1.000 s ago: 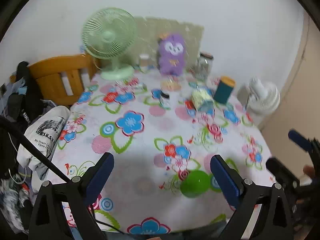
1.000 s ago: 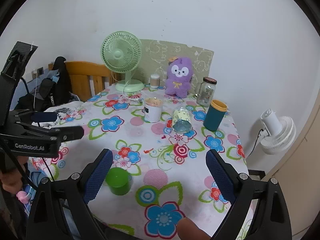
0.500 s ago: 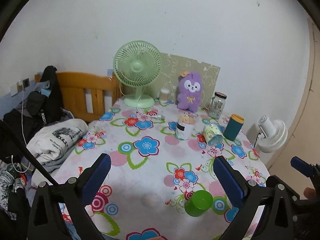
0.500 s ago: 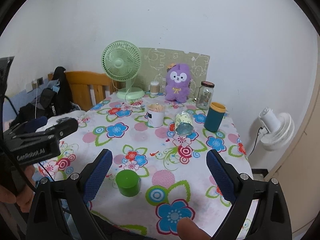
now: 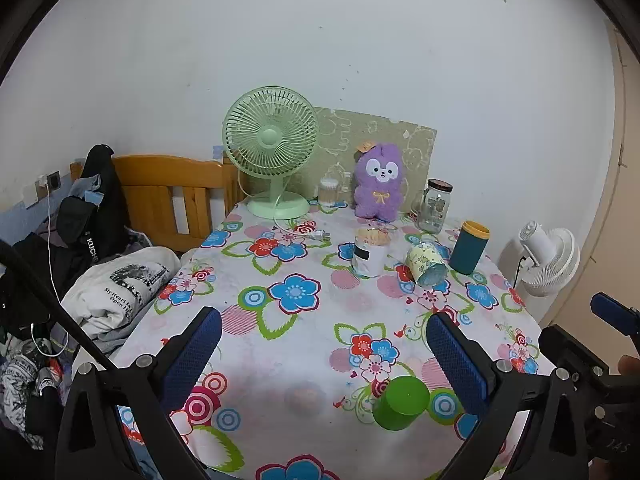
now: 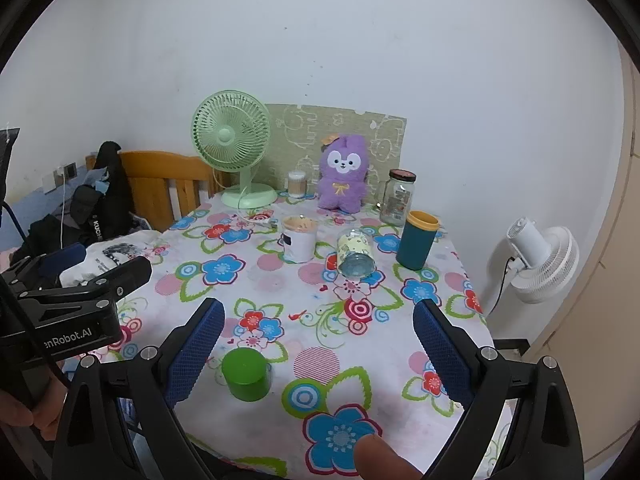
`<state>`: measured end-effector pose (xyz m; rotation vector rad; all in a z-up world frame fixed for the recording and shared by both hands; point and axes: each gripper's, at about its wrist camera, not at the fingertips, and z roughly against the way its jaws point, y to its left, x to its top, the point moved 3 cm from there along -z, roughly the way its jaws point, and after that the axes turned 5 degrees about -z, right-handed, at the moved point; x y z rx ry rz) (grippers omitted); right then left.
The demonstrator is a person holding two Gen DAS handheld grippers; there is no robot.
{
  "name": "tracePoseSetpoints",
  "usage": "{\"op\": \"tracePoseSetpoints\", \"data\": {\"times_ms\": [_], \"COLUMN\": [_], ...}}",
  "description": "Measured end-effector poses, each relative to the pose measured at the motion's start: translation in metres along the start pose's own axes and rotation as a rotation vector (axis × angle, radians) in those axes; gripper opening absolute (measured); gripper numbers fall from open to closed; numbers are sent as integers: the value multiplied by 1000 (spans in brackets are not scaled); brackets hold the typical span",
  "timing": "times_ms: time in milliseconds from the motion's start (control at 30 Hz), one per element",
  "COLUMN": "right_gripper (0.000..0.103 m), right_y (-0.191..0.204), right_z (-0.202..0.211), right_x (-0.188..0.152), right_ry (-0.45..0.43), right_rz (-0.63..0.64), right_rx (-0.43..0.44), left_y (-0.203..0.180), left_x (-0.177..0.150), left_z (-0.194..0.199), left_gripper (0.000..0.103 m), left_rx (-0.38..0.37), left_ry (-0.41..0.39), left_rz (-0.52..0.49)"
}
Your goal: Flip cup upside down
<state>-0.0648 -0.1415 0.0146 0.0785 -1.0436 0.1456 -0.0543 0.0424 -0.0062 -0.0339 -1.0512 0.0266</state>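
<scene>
A green cup (image 5: 401, 403) stands upside down, base up, on the flowered tablecloth (image 5: 304, 336) near the table's front edge; it also shows in the right wrist view (image 6: 245, 374). My left gripper (image 5: 322, 346) is open and empty, held above and behind the cup, which sits near its right finger. My right gripper (image 6: 318, 334) is open and empty, with the cup just inside its left finger (image 6: 196, 346). Neither gripper touches the cup.
At the back stand a green fan (image 5: 272, 152), a purple plush toy (image 5: 378, 182), a glass jar (image 5: 434, 206), a teal cup with yellow rim (image 5: 468, 248), a white container (image 5: 370, 252) and a tipped patterned jar (image 5: 424, 266). A wooden chair with clothes (image 5: 120, 216) stands left, a white fan (image 5: 548, 256) right.
Both grippers have pulled back and up from the table, so more of the room shows. The green cup stays upside down in place.
</scene>
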Motion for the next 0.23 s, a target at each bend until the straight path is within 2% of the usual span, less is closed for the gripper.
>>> {"op": "tracePoseSetpoints", "data": {"times_ms": [233], "right_gripper": [97], "right_y": [-4], "right_z": [-2], "right_x": [-1], "right_ry": [4], "right_rz": [-9], "right_rx": [-1], "left_y": [-6], "left_x": [0], "left_z": [-1], "left_gripper": [103], "left_rx": [-7], "left_ry": [3], "left_rz": [-17]}}
